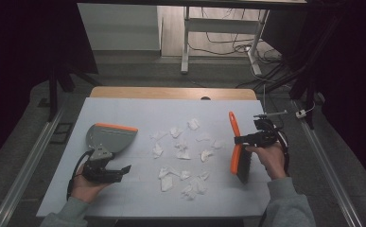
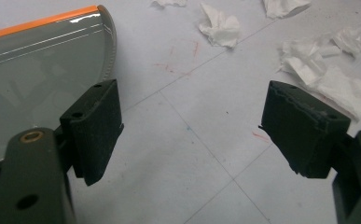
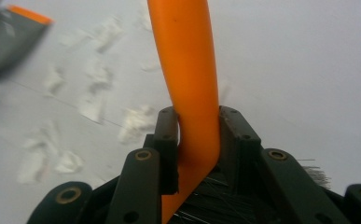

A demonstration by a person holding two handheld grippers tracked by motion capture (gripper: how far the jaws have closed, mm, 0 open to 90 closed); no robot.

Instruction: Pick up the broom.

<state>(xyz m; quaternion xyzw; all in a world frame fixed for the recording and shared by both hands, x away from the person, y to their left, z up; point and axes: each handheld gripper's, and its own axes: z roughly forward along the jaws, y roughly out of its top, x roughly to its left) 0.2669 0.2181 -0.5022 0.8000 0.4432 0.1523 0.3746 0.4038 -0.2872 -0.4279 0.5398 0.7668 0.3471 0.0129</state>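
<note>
Sweeping is only at its opening stage, as far as the scene tells. Nearest the person, the left hand-held gripper [image 1: 122, 171] rests low on the white tabletop [image 1: 124, 198], its jaws spread wide with nothing between them; the grey dustpan [image 1: 110, 138] with its orange front edge lies just beyond it, not gripped. On the other side, the right hand-held gripper [image 1: 239, 140] is clamped tight on the orange handle of the brush [image 1: 237, 150], which it carries tilted, the dark bristles hanging toward the person and the handle tip pointing away; the right gripper view shows the handle pinched squarely between the two jaws. Between the two tools, across the middle of the tabletop, the torn paper scraps [image 1: 183, 156] lie scattered and well apart from one another, none gathered, none in the dustpan. So the brush is in hand, but the pan is yet to be picked up and every scrap remains to be swept together and collected.
</note>
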